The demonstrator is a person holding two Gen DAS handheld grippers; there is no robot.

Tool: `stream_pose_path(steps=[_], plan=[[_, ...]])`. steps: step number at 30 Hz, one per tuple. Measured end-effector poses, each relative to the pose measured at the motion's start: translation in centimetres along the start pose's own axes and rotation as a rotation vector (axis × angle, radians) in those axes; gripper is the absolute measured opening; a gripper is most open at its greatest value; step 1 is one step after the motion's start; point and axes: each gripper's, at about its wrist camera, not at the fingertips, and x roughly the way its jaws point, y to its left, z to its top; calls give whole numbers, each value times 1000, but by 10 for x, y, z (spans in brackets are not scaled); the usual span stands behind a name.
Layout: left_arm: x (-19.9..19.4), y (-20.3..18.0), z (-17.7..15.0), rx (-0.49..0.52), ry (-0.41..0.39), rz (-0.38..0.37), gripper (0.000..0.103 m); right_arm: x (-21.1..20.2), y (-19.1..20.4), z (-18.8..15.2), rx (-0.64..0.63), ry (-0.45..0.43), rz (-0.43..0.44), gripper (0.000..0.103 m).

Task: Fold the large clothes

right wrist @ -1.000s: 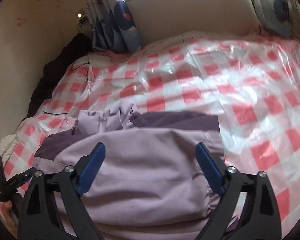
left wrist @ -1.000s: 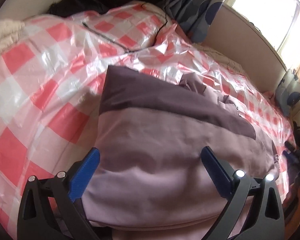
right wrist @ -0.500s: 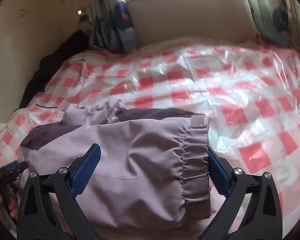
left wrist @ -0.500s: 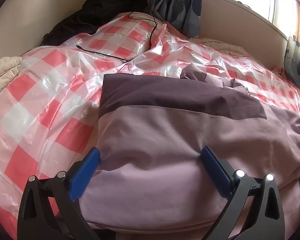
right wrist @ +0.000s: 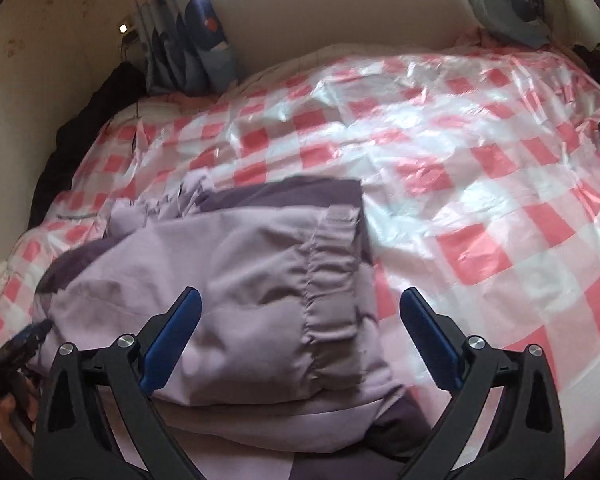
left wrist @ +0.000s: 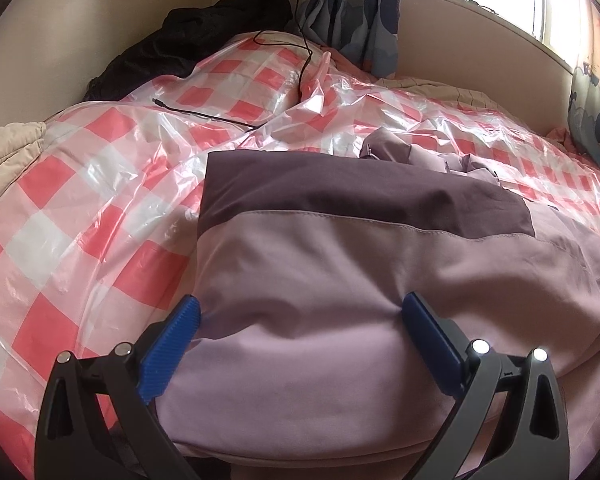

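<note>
Through the left wrist view, my left tool sits at the bottom centre of the frame, its fingers spread to either side of the folded jacket, which lies on the bed's plastic sheet. A cable runs across the sheet in the upper middle, behind the jacket. A heap of clothing lies against the wall at upper left, and a curtain hangs at top centre. Through the right wrist view, my right tool is at bottom centre, the jacket's cuff between its fingers; bare sheet fills the right of the frame.
</note>
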Motion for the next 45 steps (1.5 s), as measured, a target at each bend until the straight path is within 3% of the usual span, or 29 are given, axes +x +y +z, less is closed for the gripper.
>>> stream_pose_path(steps=[3, 5, 7, 10, 11, 14, 17, 20, 22, 25, 26, 31, 35, 38, 41, 45], plan=[[0, 0, 0, 2, -2, 4, 97, -32, 18, 17, -46, -121, 74, 96], [1, 0, 0, 5, -4, 8, 97, -36, 45, 20, -126, -123, 142, 96], [0, 0, 0, 4, -4, 6, 97, -14, 67, 18, -171, -19, 181, 96], [1, 1, 0, 3, -6, -1, 97, 64, 65, -2, -157, 239, 105, 96], [0, 0, 0, 3, -11, -11, 97, 83, 60, -9, -160, 262, 111, 96], [0, -1, 0, 21, -21, 7, 97, 75, 66, -3, -130, 238, 92, 96], [1, 0, -2, 20, -17, 8, 97, 40, 80, 16, -133, 93, 161, 96], [0, -1, -2, 21, -24, 10, 97, 33, 84, 36, -119, 36, 165, 96], [-1, -1, -2, 26, -29, 16, 97, 51, 79, 42, -94, 61, 146, 96], [-2, -1, -3, 25, -39, -6, 97, 115, 59, 25, -76, 226, 108, 96], [-4, -2, -3, 28, -50, -12, 97, 120, 58, 21, -86, 223, 102, 96], [-3, -5, -5, 41, -54, 12, 97, 79, 68, 25, -79, 127, 106, 96], [-4, -3, -6, 34, -62, 4, 97, 35, 83, 15, -181, 43, 123, 96], [-5, -4, -7, 35, -66, 4, 97, 29, 82, 4, -223, 73, 100, 96], [-5, -4, -7, 36, -69, 0, 97, 49, 63, -13, -209, 162, 92, 96], [-7, -5, -8, 44, -79, 4, 97, 53, 65, -20, -226, 149, 74, 96]])
